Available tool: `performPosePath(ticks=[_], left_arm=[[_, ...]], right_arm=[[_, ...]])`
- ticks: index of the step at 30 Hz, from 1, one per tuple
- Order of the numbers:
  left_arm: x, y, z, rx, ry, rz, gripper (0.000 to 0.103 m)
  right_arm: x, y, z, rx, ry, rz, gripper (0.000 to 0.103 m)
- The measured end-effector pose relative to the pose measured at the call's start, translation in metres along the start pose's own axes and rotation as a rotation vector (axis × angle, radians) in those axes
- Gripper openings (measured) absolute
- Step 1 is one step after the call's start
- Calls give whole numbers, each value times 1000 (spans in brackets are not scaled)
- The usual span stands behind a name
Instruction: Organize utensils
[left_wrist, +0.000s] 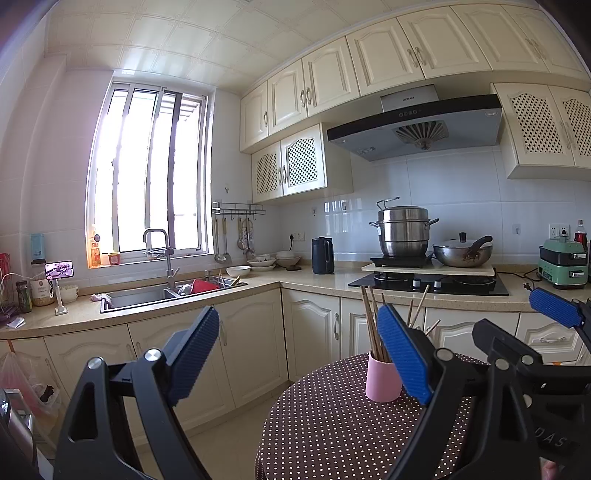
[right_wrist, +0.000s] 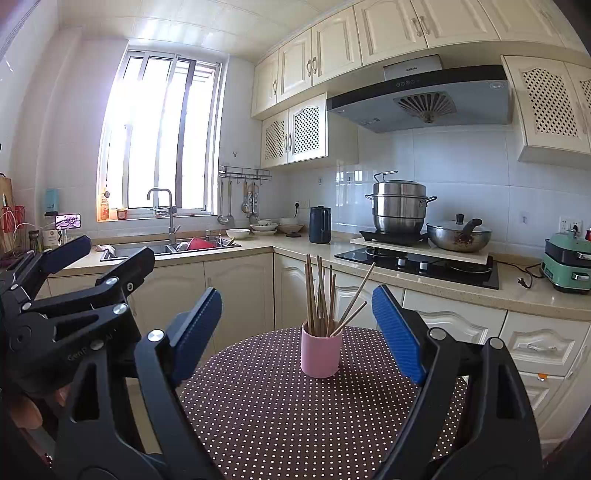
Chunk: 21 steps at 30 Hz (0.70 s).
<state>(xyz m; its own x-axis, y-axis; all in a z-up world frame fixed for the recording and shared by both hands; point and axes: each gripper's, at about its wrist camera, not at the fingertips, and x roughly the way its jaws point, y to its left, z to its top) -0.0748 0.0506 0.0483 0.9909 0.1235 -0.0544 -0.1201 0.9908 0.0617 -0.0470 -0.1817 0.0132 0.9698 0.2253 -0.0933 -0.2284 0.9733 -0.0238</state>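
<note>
A pink cup (right_wrist: 320, 350) holding several wooden chopsticks (right_wrist: 320, 295) stands upright on a round table with a brown polka-dot cloth (right_wrist: 280, 406). My right gripper (right_wrist: 299, 332) is open and empty, above the table, with the cup in front of it, between its blue pads. My left gripper (left_wrist: 306, 358) is open and empty, to the left of the cup (left_wrist: 382, 376); its right pad (left_wrist: 402, 354) hides part of the cup and chopsticks (left_wrist: 373, 325). The right gripper also shows in the left wrist view (left_wrist: 517, 332), and the left gripper in the right wrist view (right_wrist: 99, 254).
Behind the table runs a cream kitchen counter (right_wrist: 258, 245) with a sink (right_wrist: 147, 251), bowls (right_wrist: 264, 227), a dark jug (right_wrist: 319, 224), a hob (right_wrist: 417, 264) with a steel steamer pot (right_wrist: 399, 210) and a wok (right_wrist: 460, 234), and a green appliance (right_wrist: 567, 264). Cabinets (right_wrist: 240, 295) stand below.
</note>
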Motion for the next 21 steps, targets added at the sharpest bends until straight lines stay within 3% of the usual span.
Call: performPosePath(ticks=[21], left_arm=[[2,-1,1,1,9,0,86]], right_arm=[[2,-2,-2,7,5,0,83]])
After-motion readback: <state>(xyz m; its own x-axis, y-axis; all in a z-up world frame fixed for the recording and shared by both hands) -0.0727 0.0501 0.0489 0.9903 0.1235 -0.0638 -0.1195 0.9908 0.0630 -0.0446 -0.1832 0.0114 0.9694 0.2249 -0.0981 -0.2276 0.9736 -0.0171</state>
